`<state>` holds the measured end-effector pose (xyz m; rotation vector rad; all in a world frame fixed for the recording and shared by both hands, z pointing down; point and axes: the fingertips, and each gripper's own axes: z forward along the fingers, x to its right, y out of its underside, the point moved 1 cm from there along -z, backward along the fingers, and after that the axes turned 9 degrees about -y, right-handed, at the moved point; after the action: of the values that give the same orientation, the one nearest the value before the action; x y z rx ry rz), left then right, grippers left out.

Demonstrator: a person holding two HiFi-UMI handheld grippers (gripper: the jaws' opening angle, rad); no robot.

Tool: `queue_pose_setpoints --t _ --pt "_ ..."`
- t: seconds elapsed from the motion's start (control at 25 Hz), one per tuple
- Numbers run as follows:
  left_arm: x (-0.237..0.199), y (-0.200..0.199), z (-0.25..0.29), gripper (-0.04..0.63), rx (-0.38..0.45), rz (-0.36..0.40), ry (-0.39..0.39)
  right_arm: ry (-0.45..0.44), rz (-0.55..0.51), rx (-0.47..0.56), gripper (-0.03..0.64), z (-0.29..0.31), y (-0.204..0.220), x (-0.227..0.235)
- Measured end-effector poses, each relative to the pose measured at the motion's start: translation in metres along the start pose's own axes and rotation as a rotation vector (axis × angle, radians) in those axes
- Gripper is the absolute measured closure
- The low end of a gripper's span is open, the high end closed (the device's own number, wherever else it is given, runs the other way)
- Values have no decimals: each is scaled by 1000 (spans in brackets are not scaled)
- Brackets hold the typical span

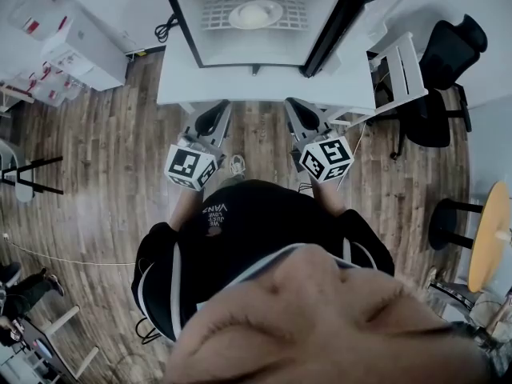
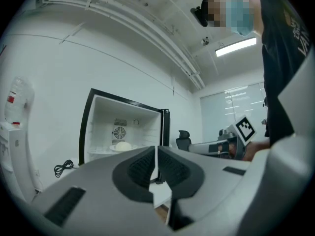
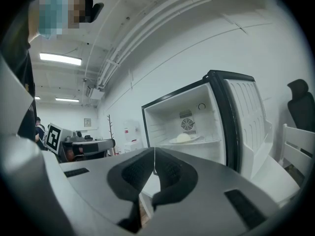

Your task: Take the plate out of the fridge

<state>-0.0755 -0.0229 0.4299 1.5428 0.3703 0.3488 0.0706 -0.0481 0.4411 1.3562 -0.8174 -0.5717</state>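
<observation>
Crockery such as the plate [image 1: 275, 16], on the shelf [image 1: 212, 14] of the open fridge [image 1: 178, 21] with a pale mound [image 1: 253, 12] aboard, likely proves stiff, slick, breakable; best pinched level by its near rim; left gripper [image 2: 156, 165] and right gripper [image 3: 154, 163] are closed, empty.

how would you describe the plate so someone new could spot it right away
Find the open black-framed fridge against the white wall. On its wire shelf sits the plate, round and pale with a pale mound on it, the only loose thing inside.
</observation>
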Motion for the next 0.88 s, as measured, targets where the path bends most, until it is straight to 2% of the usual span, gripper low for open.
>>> queue_pose_setpoints --t 0.88 --pt "-70 1 61 568 16 -50 53 44 -5 1 604 78 -11 39"
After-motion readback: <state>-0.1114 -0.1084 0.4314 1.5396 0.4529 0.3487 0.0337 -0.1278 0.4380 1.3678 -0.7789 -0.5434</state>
